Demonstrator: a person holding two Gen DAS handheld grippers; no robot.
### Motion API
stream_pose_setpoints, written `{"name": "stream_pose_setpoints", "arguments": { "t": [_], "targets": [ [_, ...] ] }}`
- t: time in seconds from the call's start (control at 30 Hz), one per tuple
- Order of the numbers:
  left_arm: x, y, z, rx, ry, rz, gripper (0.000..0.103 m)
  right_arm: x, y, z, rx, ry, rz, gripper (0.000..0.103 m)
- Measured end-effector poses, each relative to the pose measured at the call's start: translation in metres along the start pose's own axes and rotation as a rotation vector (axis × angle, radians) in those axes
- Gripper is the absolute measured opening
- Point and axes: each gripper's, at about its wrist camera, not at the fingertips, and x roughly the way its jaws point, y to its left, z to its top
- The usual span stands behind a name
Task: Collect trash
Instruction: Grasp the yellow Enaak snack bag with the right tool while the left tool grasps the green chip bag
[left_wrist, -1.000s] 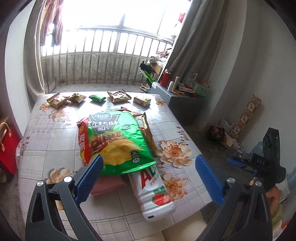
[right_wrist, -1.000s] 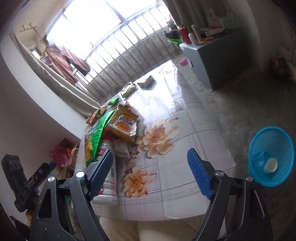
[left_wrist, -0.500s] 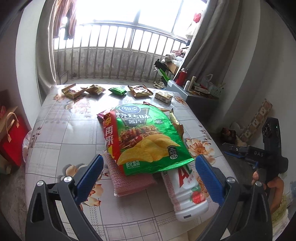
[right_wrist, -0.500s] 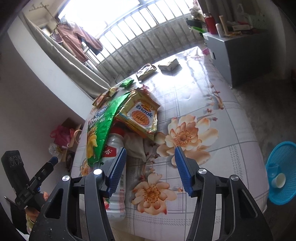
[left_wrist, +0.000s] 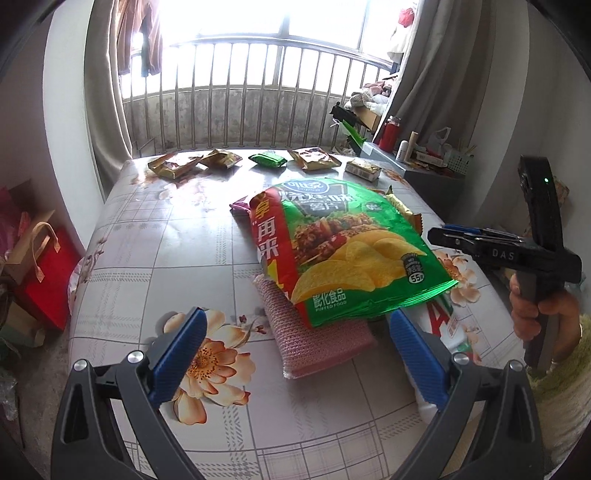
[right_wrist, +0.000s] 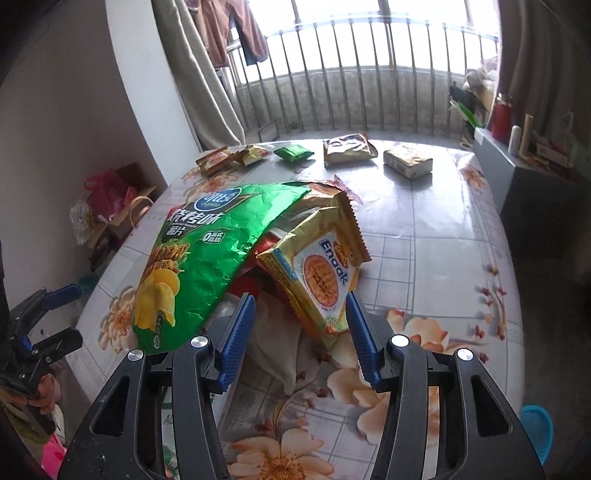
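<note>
A floral, checked cloth covers the tabletop (left_wrist: 192, 236). Behind it a barred railing (left_wrist: 236, 110) crosses the bright window, with curtains (left_wrist: 107, 110) at each side. A red gift bag (left_wrist: 48, 258) stands on the floor, and a red flask (right_wrist: 501, 118) sits on a grey cabinet (right_wrist: 524, 177).

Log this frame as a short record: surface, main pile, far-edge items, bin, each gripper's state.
surface: table with floral cloth
main pile: green chip bag on top of pink cloth, white bottle and yellow biscuit wrapper
far edge: row of small wrappers
bin: blue basket on floor
left gripper: open, empty
right gripper: open, nothing gripped
</note>
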Motion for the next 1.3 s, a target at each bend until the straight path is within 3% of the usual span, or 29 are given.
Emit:
{"name": "stream_pose_setpoints", "arguments": {
  "t": [0.17, 0.23, 0.27, 0.3, 0.47, 0.8, 0.93, 1.1, 1.3],
  "targets": [
    [0.004, -0.003, -0.005, 0.045, -0.010, 0.018, 0.097, 0.025, 0.005, 0.006, -0.070, 0.026, -0.038, 0.041],
    [0.006, -0.007, -0.007, 0.081, -0.023, 0.035, 0.097, 0.030, 0.003, 0.007, -0.070, 0.027, -0.047, 0.030],
    [0.007, -0.009, -0.007, 0.099, -0.027, 0.042, 0.097, 0.031, 0.001, 0.007, -0.063, 0.029, -0.051, 0.019],
    [0.008, -0.011, -0.008, 0.119, -0.030, 0.051, 0.097, 0.030, -0.002, 0.006, -0.047, 0.031, -0.047, 0.016],
    [0.015, -0.029, -0.015, 0.270, -0.054, 0.107, 0.095, 0.011, -0.012, -0.001, 0.030, -0.009, -0.031, 0.011],
    [0.041, -0.073, -0.036, 0.685, -0.136, 0.284, 0.091, -0.020, -0.028, -0.019, 0.146, -0.040, -0.008, 0.009],
    [0.051, -0.083, -0.045, 0.848, -0.167, 0.331, 0.080, -0.024, -0.031, -0.022, 0.174, -0.044, 0.004, 0.009],
    [0.063, -0.086, -0.049, 0.963, -0.190, 0.366, 0.073, -0.028, -0.033, -0.027, 0.196, -0.051, 0.007, 0.009],
    [0.071, -0.078, -0.040, 0.990, -0.190, 0.392, 0.042, -0.035, -0.038, -0.033, 0.223, -0.058, 0.015, 0.009]
  ]
}}
